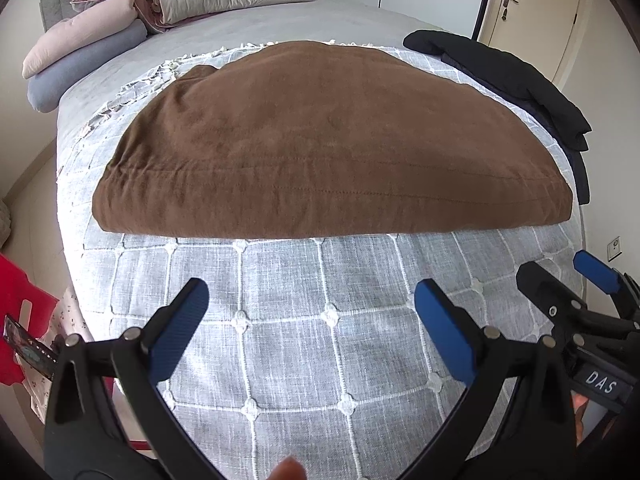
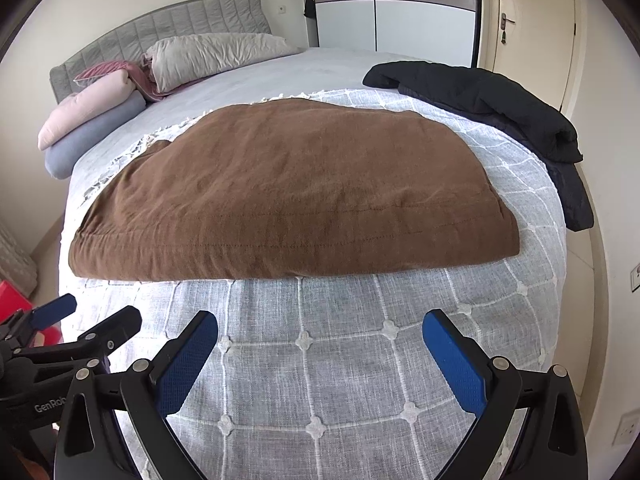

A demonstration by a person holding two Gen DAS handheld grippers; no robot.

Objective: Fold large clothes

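Note:
A large brown garment (image 1: 320, 144) (image 2: 288, 196) lies folded into a thick rectangle across the middle of the bed, its stitched edge facing me. My left gripper (image 1: 312, 300) hovers open over the checked bedspread, short of that edge, with nothing between its blue pads. My right gripper (image 2: 320, 332) is also open and empty, side by side with the left one. In the left wrist view the right gripper (image 1: 560, 276) shows at the far right. In the right wrist view the left gripper (image 2: 96, 312) shows at the lower left.
A grey-white checked bedspread (image 1: 288, 344) (image 2: 344, 360) covers the near half of the bed. A black jacket (image 1: 516, 80) (image 2: 496, 100) lies at the bed's right edge. Pillows and rolled bedding (image 1: 92, 44) (image 2: 120, 92) sit by the headboard. A door (image 2: 532, 20) stands at the right.

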